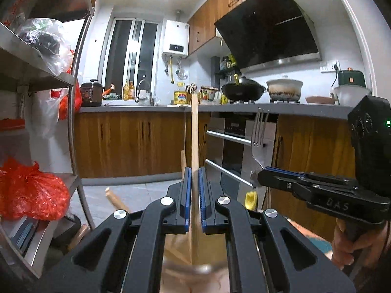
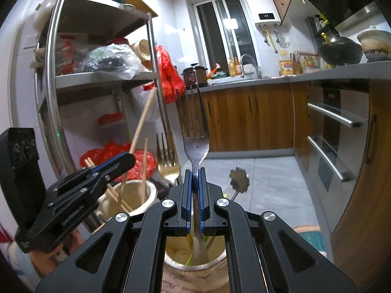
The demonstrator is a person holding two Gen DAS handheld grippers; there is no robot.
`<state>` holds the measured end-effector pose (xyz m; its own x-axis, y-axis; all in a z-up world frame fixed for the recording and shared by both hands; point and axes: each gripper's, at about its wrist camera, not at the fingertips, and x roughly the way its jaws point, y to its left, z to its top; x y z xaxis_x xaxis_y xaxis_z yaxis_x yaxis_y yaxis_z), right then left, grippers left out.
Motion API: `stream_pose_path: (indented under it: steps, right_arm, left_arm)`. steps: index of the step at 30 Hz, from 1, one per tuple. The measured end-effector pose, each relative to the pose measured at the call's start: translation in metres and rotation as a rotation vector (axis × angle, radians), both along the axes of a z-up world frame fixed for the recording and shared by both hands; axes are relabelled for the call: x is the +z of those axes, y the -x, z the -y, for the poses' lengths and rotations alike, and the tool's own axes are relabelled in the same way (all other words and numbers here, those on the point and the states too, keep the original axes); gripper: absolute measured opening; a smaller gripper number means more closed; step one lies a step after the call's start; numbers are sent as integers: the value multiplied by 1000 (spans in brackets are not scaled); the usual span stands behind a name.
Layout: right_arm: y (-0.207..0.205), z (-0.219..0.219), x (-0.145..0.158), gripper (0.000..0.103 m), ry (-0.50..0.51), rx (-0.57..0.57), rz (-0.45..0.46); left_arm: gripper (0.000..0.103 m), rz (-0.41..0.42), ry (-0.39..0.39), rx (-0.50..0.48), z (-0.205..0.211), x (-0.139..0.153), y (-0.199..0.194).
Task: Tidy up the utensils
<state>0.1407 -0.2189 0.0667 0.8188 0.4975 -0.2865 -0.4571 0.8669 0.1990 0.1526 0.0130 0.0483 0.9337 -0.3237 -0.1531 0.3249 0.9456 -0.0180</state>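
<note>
My left gripper [image 1: 194,171] is shut on a wooden chopstick [image 1: 194,131] that stands upright over a beige holder [image 1: 193,266]. In the right wrist view the left gripper [image 2: 127,157] holds that chopstick [image 2: 143,119] above the left beige holder [image 2: 133,195], which has more chopsticks in it. My right gripper [image 2: 195,173] is shut on a steel fork [image 2: 194,131], tines up, its handle going down into a second beige holder [image 2: 195,268]. The right gripper [image 1: 262,174] and fork [image 1: 260,128] also show in the left wrist view.
A gold fork [image 2: 168,161] and a flower-ended utensil [image 2: 239,179] stand near the holders. A steel shelf rack [image 2: 102,75] with red bags is at the left. Wooden cabinets, an oven [image 2: 342,141] and the counter [image 1: 244,108] are behind.
</note>
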Motion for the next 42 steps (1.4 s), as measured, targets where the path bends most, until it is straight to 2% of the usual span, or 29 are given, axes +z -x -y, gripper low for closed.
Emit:
stream_pose_path:
  steps: [6, 11, 23, 26, 28, 31, 33, 35, 37, 39, 41, 42]
  right_arm:
    - [0, -7, -14, 6, 30, 1, -47]
    - [-1, -10, -21, 6, 48, -2, -65]
    - [-4, -14, -30, 6, 82, -8, -82]
    - [-4, -14, -29, 6, 82, -11, -81]
    - [-6, -13, -27, 6, 83, -18, -74]
    - [-5, -9, -20, 12, 73, -22, -68]
    - [-1, -6, -15, 15, 73, -28, -56]
    - [6, 0, -6, 22, 68, -35, -41]
    - [14, 5, 1, 37, 66, -44, -28]
    - [21, 11, 8, 44, 72, -52, -19]
    - [30, 19, 13, 66, 68, -64, -14]
    - [35, 23, 14, 71, 65, -68, -16]
  left_arm:
    - [6, -69, -16, 12, -3, -6, 10]
    - [6, -118, 5, 25, -8, -14, 9]
    - [6, -121, 31, 24, -14, -14, 10]
    - [9, -128, 32, 24, -13, -13, 9]
    - [17, -128, 23, 30, -11, -12, 8]
    - [28, -132, 19, 26, -9, -7, 9]
    - [29, -128, 11, 23, -8, -2, 12]
    - [32, -121, 9, 17, -6, 1, 17]
    - [38, -114, 3, 13, -4, 6, 24]
    - [46, -117, 5, 12, -3, 10, 31]
    - [55, -126, 3, 19, -4, 12, 38]
    - [62, -132, -1, 28, -4, 14, 44]
